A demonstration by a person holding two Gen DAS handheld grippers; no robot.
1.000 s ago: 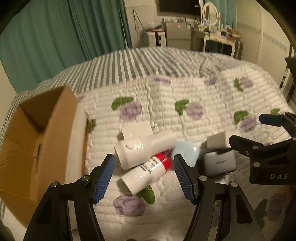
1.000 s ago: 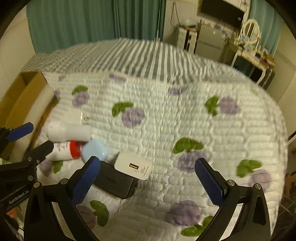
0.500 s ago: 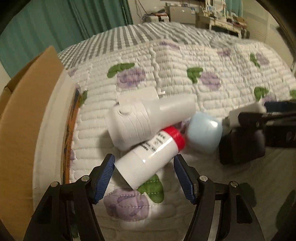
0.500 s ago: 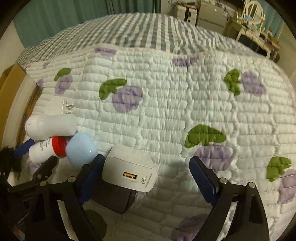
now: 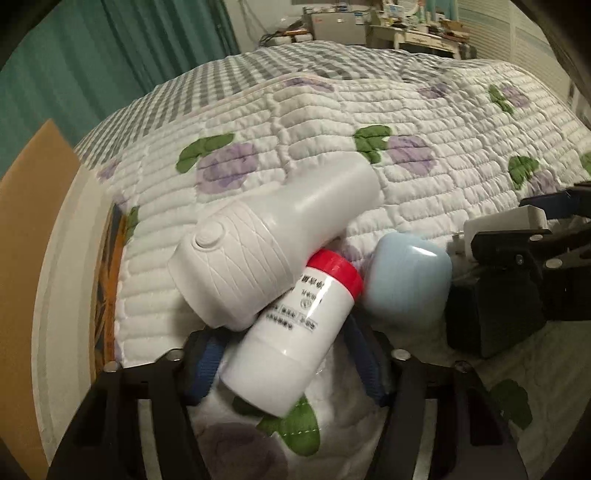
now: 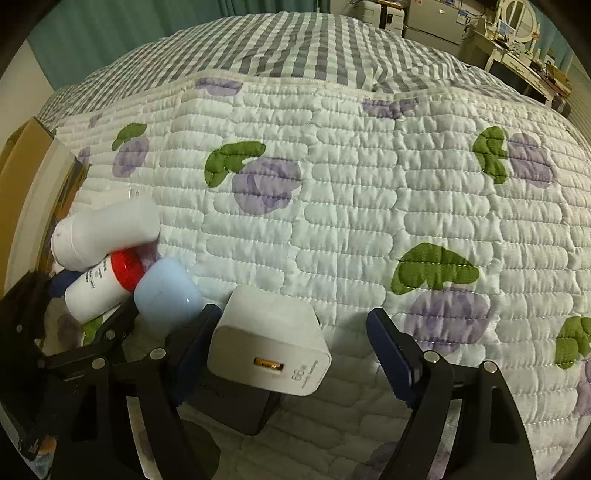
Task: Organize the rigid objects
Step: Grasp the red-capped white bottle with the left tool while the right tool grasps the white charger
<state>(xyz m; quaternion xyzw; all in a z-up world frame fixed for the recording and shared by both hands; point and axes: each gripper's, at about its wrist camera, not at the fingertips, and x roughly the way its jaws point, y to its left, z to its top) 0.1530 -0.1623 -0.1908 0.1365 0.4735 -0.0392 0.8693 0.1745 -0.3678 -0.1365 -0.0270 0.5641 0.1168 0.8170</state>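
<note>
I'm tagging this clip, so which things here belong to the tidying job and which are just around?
Part of the job:
red-capped bottle
large white bottle
light blue case
white charger
black block under the charger
cardboard box
left claw
right claw

Just around:
floral quilt
green curtain

A bed was seen filling most of both views, covered by a white quilt (image 6: 332, 221) stitched in rows and patterned with purple flowers and green leaves, beyond which a grey-and-white checked cover (image 6: 295, 48) was laid. Teal curtains (image 5: 110, 62) were hung behind the bed on the left, and a cluttered white dressing table (image 6: 517, 55) with an oval mirror (image 6: 515, 14) was placed at the far right, beside grey cabinets (image 6: 432, 27). The room was dimly lit in a warm tone.
</note>
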